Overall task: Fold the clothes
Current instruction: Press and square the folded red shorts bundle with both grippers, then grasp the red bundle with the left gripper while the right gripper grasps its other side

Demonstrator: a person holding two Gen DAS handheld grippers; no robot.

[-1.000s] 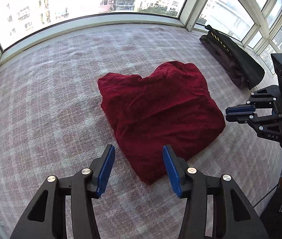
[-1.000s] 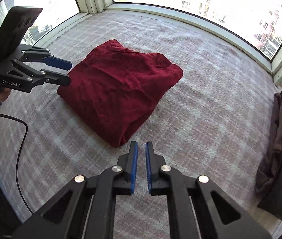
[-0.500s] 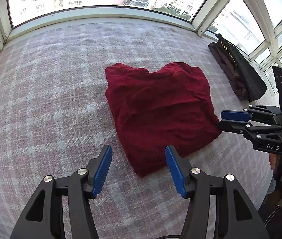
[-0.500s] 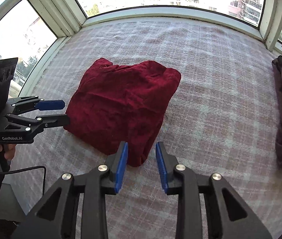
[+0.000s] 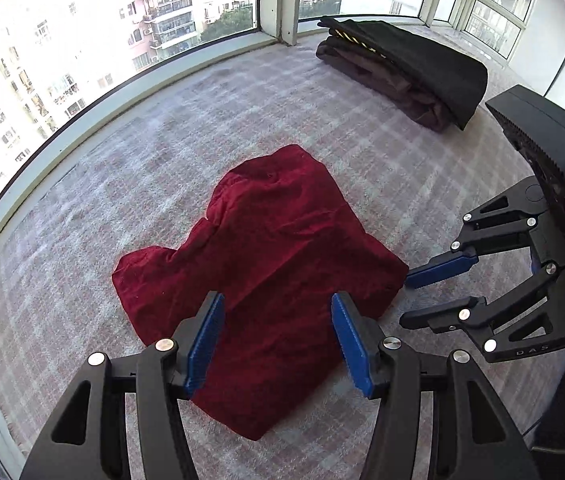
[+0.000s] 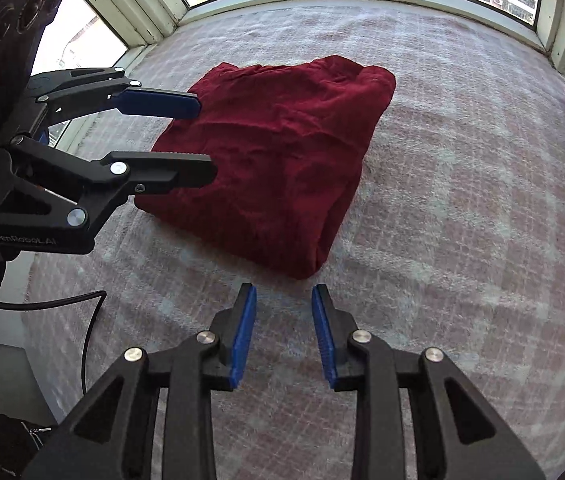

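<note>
Red garment [image 5: 266,264], seemingly folded, on checked blanket [image 6: 462,200]; both claws, left [image 5: 278,340] and right [image 6: 284,332], stood spread, empty: best pinched at near corners.

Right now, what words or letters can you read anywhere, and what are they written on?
"DAS": on the black body of the right gripper, seen from the left wrist.
"GenRobot.AI": on the black body of the left gripper, seen from the right wrist.
Nothing readable on the red garment, the dark folded clothes or the distant buildings.
</note>
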